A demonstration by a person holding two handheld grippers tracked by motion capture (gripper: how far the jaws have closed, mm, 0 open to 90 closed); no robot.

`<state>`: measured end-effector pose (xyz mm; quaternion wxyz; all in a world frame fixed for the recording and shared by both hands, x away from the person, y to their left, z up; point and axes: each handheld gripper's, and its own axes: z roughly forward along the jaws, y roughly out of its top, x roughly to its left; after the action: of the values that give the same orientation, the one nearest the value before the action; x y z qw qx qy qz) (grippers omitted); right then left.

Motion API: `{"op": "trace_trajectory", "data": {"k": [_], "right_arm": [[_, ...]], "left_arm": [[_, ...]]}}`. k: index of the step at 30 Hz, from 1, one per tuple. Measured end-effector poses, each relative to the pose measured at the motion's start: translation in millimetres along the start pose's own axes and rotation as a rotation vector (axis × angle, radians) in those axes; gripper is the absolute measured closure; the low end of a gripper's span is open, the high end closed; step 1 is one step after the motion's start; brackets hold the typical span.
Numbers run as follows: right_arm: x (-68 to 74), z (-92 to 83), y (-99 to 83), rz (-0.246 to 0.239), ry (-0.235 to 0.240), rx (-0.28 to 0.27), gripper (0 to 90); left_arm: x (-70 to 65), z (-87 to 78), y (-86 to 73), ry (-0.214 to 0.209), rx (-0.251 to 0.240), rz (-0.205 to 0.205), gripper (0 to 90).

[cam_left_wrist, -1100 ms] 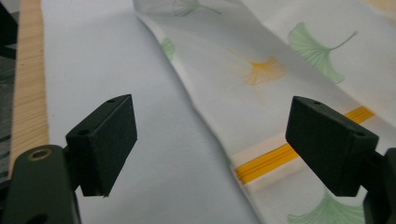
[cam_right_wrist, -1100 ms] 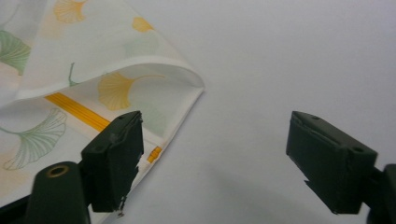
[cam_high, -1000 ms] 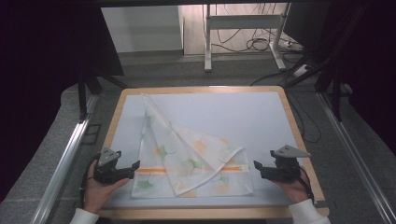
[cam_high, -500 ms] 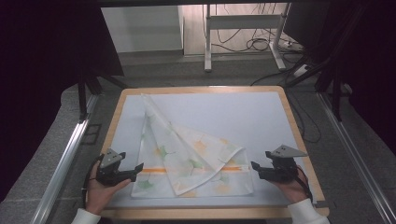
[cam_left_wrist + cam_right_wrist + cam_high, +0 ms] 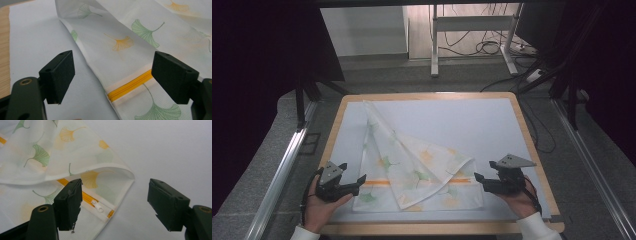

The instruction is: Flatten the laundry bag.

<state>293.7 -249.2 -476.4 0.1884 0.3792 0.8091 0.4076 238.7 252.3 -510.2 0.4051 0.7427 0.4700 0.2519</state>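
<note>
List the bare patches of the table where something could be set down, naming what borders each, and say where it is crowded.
Free: the wide white stretch of the table between the cloth's diagonal fold, the far wooden rim and the right rim. A narrower strip lies between the cloth's left edge and the left rim. Crowded: the near edge, where the left gripper and right gripper flank the cloth.

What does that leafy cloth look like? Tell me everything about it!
The cloth is thin and white, printed with green and orange fan-shaped leaves. A yellow zipper runs across it near the front edge, with a small white pull at its right end, so it looks like a cover or bag. It lies on the white mat, partly folded: one corner is turned over in a triangle and a strip stretches toward the far left corner. Both hand-held grippers are open beside it, not touching it.
</note>
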Motion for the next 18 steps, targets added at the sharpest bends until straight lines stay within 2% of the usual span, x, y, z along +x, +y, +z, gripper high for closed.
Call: {"op": "trace_trajectory", "data": {"k": [4, 8, 11, 18], "right_arm": [[4.0, 5.2, 2.2, -0.018, 0.020, 0.013, 28.1], [9.2, 8.3, 3.8, -0.031, 0.033, 0.028, 28.5], [15.3, 10.6, 6.2, -0.047, 0.047, 0.034, 28.9], [31.5, 13.8, 14.4, -0.072, 0.066, 0.025, 30.2]], "left_arm": [[0.3, 0.8, -0.9, -0.014, 0.021, -0.007, 20.7], [-1.0, 2.9, -1.5, -0.002, 0.037, -0.002, 19.3], [-0.6, 3.1, -1.6, -0.005, 0.047, -0.014, 18.7], [-1.3, 5.5, -3.0, -0.015, 0.040, -0.020, 18.9]]}}
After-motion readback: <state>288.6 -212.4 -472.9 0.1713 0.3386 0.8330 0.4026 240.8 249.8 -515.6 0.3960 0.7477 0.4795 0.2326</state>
